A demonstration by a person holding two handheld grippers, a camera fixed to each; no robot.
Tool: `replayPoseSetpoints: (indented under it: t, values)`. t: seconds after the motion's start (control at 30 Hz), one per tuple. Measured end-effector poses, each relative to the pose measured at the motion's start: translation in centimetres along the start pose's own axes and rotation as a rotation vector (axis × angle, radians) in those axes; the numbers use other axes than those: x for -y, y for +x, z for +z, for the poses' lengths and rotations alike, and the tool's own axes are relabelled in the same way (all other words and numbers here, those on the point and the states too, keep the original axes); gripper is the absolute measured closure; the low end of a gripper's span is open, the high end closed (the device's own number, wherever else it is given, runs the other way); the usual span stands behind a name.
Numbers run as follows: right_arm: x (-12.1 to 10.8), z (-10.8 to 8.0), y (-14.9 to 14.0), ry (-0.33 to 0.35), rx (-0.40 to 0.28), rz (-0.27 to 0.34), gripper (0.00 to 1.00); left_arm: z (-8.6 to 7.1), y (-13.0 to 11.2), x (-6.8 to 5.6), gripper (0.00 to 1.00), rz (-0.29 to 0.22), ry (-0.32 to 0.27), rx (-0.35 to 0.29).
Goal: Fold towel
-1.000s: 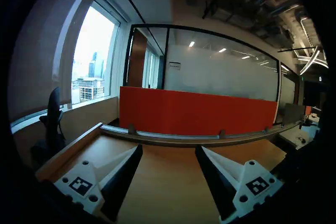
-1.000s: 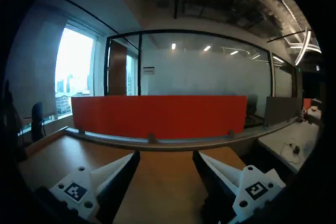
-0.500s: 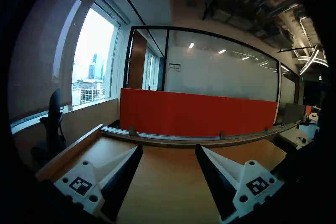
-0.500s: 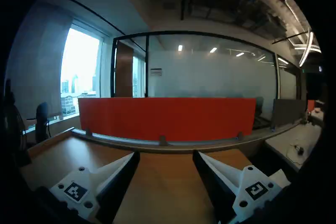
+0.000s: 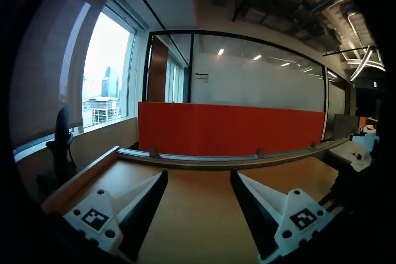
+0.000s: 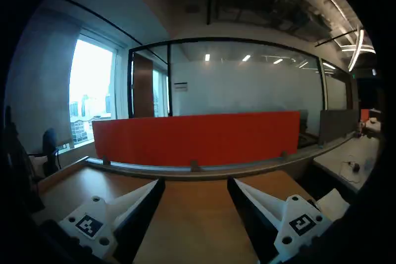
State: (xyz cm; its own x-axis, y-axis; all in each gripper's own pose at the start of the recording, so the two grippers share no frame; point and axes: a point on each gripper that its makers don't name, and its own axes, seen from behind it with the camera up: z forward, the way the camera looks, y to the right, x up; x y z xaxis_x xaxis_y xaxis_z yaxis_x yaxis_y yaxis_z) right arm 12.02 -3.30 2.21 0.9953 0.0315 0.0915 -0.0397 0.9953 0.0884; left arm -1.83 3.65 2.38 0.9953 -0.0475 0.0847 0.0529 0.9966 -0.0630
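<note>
My left gripper (image 5: 198, 174) stands open over a wooden desk (image 5: 198, 214), nothing between its white fingers (image 5: 133, 199). My right gripper (image 6: 195, 181) is open too, above the same kind of desk top (image 6: 195, 219), its fingers (image 6: 270, 204) holding nothing. A small white thing (image 6: 332, 203) peeks out at the lower right of the right gripper view, beside the right finger; I cannot tell whether it is cloth or paper.
An orange divider panel (image 5: 227, 130) on a grey rail (image 5: 222, 159) closes the desk's far edge. A dark office chair (image 5: 62, 147) stands by the window on the left. Another desk (image 6: 351, 157) with small items lies to the right. A glass wall is behind.
Both views have swung and tilted slightly, so the divider sits a little differently. The white thing at the lower right of the right gripper view has come into sight. Both grippers stay open.
</note>
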Motion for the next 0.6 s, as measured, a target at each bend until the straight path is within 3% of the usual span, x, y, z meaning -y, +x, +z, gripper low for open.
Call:
replayPoseSetpoints:
  t: [0.37,0.6]
  values:
    - [0.1,0.7,-2.2,-0.026,-0.007,0.006,0.03,0.8,-5.7,-0.6,0.07,0.059,-0.003,0.014]
    - [0.8,1.3,-2.8,-0.029,-0.014,-0.004,0.02,1.6,-8.5,-0.1,0.07,0.076,0.014,-0.007]
